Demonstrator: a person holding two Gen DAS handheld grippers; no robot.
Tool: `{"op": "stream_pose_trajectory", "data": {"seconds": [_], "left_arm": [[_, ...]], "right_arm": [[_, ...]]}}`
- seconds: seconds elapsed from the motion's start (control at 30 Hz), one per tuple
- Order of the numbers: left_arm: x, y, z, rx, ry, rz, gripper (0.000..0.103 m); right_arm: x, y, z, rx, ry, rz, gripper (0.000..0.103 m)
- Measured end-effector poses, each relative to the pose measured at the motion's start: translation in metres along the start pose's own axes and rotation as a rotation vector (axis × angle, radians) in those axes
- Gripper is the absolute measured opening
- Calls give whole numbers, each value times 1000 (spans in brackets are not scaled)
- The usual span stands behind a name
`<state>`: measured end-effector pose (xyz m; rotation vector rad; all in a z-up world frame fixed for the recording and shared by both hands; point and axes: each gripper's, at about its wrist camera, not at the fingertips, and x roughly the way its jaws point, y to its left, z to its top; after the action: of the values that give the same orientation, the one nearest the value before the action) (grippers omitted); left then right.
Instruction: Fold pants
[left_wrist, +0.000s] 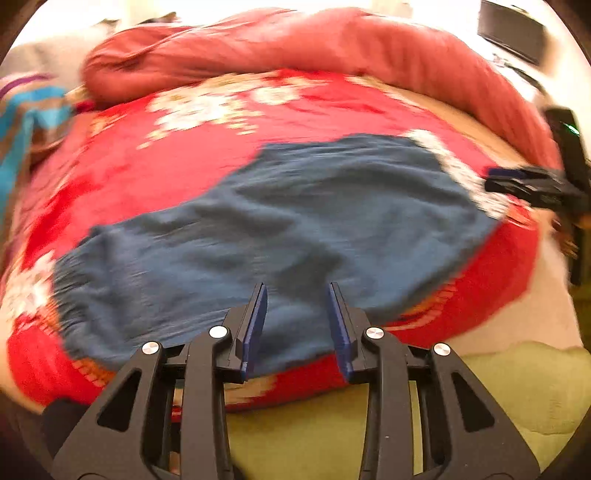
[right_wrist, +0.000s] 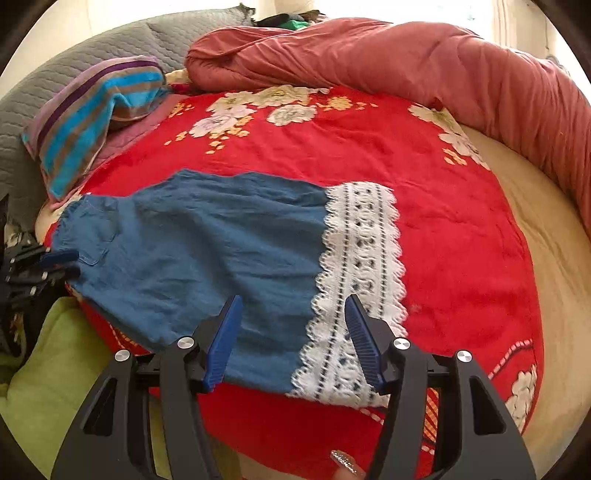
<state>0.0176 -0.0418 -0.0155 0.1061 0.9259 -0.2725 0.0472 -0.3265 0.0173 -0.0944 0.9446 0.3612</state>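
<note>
The blue pants (right_wrist: 207, 251) lie flat on the red blanket (right_wrist: 461, 236) (lace hem rightward), spread for folding; both grippers, left (left_wrist: 297, 325) and right (right_wrist: 293, 339), hover above them, jaws apart, holding nothing.

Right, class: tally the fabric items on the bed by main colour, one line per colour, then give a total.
Blue: 1, the pants with white lace hem
Red: 1, the floral blanket
Pink: 1, the rolled duvet
Striped: 1, the towel
Grey: 1, the quilted cover
Total: 5
</note>
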Motion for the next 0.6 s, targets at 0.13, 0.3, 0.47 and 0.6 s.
{"op": "stream_pose_trajectory", "data": {"seconds": [0.13,0.3,0.47,0.6], "left_arm": [[10,36,-10,-80,50,120,28],[15,79,-24,-229,34,20,27],[-3,78,-19,-249,1,17,28],[-22,57,1,-183,-60,53,41]], "right_arm": [[25,-8,-12,35,113,-40,56],[30,-11,-17,51,105,-18,59],[5,-20,-1,91,7,53,62],[-7,-52,33,154,-78,47,62]]}}
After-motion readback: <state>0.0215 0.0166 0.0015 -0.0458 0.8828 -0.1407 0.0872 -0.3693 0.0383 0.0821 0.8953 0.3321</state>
